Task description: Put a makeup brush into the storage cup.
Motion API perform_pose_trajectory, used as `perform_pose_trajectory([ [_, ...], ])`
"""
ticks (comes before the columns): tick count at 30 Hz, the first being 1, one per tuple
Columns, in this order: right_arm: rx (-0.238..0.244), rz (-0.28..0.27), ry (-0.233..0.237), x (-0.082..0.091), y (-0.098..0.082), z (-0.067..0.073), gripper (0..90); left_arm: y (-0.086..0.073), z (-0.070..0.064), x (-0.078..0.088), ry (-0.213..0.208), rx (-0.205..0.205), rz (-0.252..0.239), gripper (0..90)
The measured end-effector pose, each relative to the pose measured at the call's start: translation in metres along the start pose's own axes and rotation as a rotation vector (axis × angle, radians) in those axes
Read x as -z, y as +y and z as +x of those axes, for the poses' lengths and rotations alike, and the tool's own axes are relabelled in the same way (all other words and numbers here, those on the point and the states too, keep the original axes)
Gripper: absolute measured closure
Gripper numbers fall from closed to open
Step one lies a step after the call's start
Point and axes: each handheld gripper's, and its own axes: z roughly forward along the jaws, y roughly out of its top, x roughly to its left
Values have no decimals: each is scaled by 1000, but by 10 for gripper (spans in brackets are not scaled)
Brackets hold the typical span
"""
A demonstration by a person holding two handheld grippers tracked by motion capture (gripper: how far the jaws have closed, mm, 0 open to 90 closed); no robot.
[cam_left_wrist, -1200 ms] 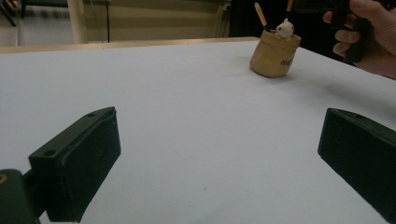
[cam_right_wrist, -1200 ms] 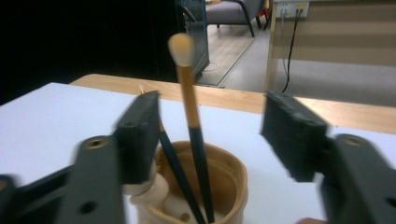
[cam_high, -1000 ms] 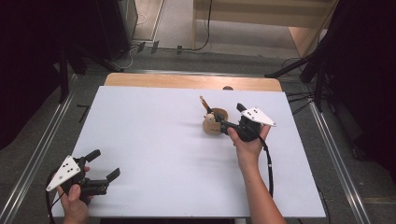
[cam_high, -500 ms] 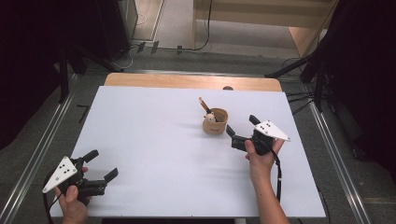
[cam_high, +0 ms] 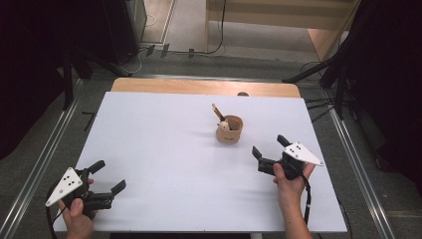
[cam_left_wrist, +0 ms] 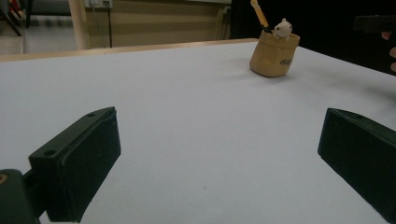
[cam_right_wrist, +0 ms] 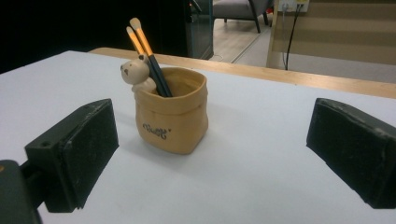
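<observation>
while my left gripper (cam_high: 107, 180) sits at the near left corner of the white table (cam_high: 164, 149), its jaws stand wide apart with nothing but bare tabletop between them. from its own view the tan pot (cam_left_wrist: 274, 54) is far off across the table, and no object lies on the surface between. going right, the pot (cam_high: 229, 129) stands upright past the middle of the table, well apart from both tools. two brushes (cam_right_wrist: 147, 51) with orange handles lean out of it, and a small pale bear figure (cam_right_wrist: 135, 73) peeks over its rim beside them. my right gripper (cam_high: 268, 155) is near the pot on its right, not touching, jaws spread wide and holding nothing; they have just been opening.
</observation>
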Motion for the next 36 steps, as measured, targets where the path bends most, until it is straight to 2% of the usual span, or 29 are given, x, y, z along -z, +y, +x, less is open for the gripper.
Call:
perform_pose_trajectory([
  [8,24,15,-17,13,-7,-4,23,0,0,0,-2,-3,0,0],
  [19,27,22,-33,34,-14,-11,22,0,-1,0,-3,-7,2,0],
  [36,1,55,-57,59,-31,-26,22,0,-1,-2,-9,-12,8,0],
])
